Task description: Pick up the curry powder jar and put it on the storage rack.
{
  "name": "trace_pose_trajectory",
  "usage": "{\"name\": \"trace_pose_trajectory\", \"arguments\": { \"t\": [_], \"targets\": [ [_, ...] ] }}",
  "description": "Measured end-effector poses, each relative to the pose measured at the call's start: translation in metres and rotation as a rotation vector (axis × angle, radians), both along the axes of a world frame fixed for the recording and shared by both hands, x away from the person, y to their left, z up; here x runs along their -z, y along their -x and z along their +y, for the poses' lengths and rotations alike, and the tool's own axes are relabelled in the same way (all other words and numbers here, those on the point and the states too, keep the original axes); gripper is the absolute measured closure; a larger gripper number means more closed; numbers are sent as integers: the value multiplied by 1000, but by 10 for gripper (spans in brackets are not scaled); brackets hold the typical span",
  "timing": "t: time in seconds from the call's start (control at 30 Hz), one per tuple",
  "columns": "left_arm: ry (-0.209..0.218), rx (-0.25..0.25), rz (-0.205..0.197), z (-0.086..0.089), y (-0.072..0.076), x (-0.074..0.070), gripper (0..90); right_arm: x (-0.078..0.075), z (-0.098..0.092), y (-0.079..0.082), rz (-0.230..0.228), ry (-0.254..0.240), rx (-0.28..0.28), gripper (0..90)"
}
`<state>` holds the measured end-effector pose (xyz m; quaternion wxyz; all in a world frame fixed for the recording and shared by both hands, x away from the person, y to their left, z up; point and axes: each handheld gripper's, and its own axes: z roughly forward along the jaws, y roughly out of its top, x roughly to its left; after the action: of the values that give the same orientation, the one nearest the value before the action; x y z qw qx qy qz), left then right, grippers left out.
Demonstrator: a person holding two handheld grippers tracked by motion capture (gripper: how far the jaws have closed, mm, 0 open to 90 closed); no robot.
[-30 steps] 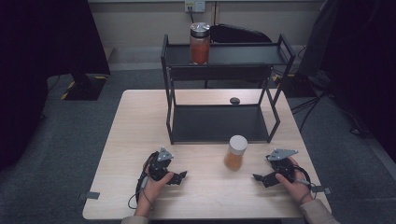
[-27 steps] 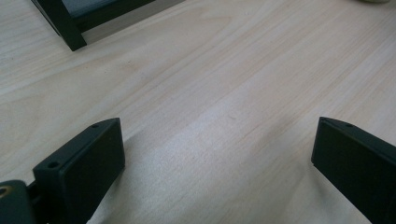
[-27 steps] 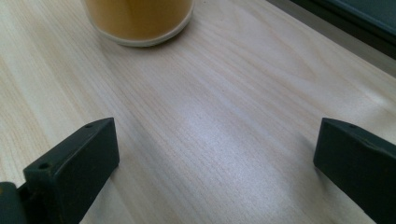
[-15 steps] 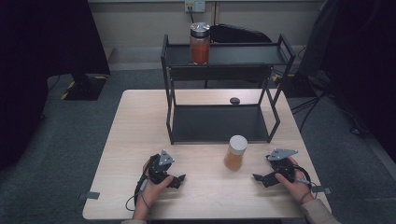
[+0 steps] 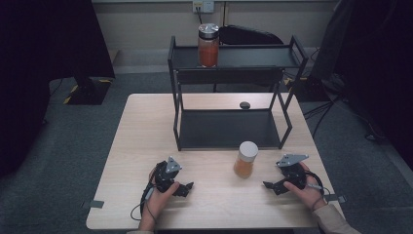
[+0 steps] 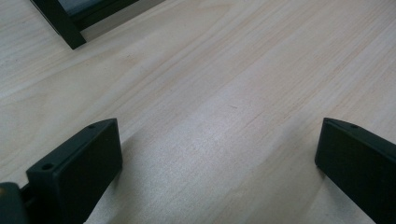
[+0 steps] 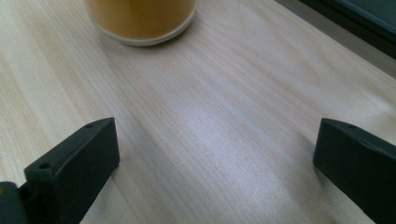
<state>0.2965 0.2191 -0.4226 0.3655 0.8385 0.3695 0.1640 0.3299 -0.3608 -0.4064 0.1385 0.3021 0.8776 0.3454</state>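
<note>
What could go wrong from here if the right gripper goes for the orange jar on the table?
The orange jar is tall and stands free on the table, so an off-centre push from the open right gripper may tip it. It also stands close to the black shelf, so a lift may knock the frame.

Black grippers (image 5: 181, 187) with grey three-cornered plates, trailing cables, tan sleeve (image 5: 336, 222)

dim room, soft glare on the table (image 6: 224, 116), edges perhaps slightly blurred.

left gripper (image 5: 187, 187) jaws have just opened wider.
</note>
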Motion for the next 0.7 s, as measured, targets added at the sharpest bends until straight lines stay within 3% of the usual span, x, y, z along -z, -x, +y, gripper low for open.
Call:
{"name": "trace_pose_trajectory", "arguments": {
  "t": [0.1, 0.27, 0.37, 0.7],
  "targets": [
    [0, 0, 0, 0, 0, 0, 0, -6, 5, -3, -2, 17, -8, 20],
    [0, 0, 0, 0, 0, 0, 0, -17, 7, -9, -5, -2, -38, 19],
    [0, 0, 0, 0, 0, 0, 0, -21, 8, -15, 7, -31, -46, 19],
    [0, 0, 0, 0, 0, 0, 0, -30, 20, -28, -29, -111, -89, 16]
  ]
}}
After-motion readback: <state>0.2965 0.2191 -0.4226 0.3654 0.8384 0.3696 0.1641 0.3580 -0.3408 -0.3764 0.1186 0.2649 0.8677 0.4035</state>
